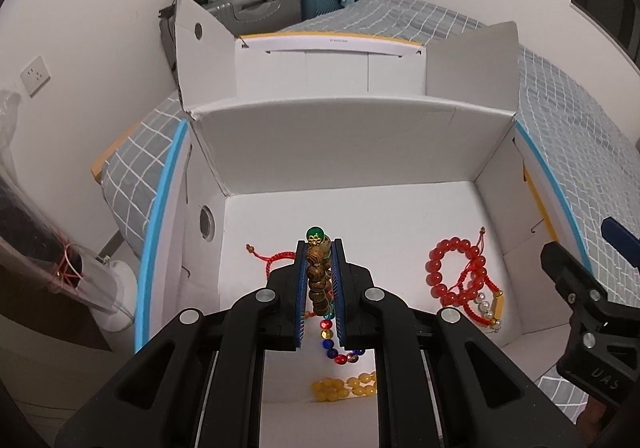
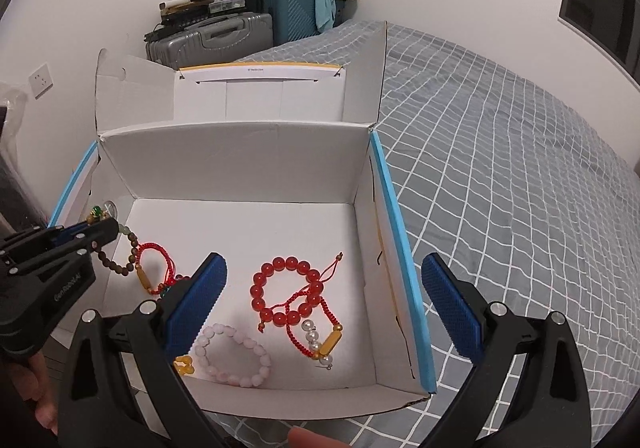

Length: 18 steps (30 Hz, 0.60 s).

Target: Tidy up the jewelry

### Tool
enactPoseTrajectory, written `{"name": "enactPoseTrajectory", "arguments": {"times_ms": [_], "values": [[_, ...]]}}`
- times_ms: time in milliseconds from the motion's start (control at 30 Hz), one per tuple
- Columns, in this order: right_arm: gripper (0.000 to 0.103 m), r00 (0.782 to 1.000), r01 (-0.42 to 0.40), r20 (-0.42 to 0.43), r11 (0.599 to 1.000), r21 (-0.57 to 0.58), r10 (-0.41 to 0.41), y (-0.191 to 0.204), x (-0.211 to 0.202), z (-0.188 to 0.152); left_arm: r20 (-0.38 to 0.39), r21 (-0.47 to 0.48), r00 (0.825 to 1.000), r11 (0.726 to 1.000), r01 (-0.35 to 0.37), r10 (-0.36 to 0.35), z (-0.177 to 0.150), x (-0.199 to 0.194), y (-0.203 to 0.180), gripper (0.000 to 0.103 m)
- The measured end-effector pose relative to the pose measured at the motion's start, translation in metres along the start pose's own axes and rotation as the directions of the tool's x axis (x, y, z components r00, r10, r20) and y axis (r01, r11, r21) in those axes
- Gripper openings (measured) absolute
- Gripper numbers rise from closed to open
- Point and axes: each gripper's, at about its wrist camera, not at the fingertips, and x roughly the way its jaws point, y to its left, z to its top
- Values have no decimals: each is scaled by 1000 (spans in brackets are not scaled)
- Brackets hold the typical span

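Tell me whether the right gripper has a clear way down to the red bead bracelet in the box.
Probably yes. The right gripper is open and empty, the red bead bracelet lies uncovered on the box floor between its fingers, and the left gripper is off at the far side.

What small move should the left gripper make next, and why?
Probably lower a little and open. The left gripper is shut on the wooden bead bracelet above the white box, where other bracelets already lie. The right gripper is open and empty.
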Motion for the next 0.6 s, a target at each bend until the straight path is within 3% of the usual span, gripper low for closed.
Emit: {"name": "enactPoseTrajectory", "arguments": {"times_ms": [200, 267, 300, 367, 433, 533, 600], "values": [[94, 1000, -2, -14, 1000, -3, 2, -1, 6, -1, -4, -10, 1000, 1000, 0, 0, -1, 4, 1, 14], [94, 1000, -2, -9, 1000, -2, 2, 0, 5, -1, 6, -16, 1000, 1000, -3, 3, 0, 1, 1, 32], [94, 1000, -4, -6, 1000, -2, 4, 0, 3, -1, 23, -16, 1000, 1000, -9, 10, -1, -2, 1, 46], [94, 1000, -5, 1, 1000, -2, 5, 0, 0, -1, 46, -14, 999, 1000, -23, 24, -1, -8, 1, 57], [94, 1000, -6, 7, 1000, -1, 6, 0, -4, 0, 67, -21, 997, 999, -24, 26, -3, -17, 2, 74], [94, 1000, -7, 20, 1000, 3, 7, -1, -11, -1, 110, -28, 993, 999, -29, 32, -8, -32, 4, 88], [94, 1000, -11, 28, 1000, 10, 10, -3, -17, -4, 128, -32, 991, 999, -28, 32, -12, -41, 6, 91]]}}
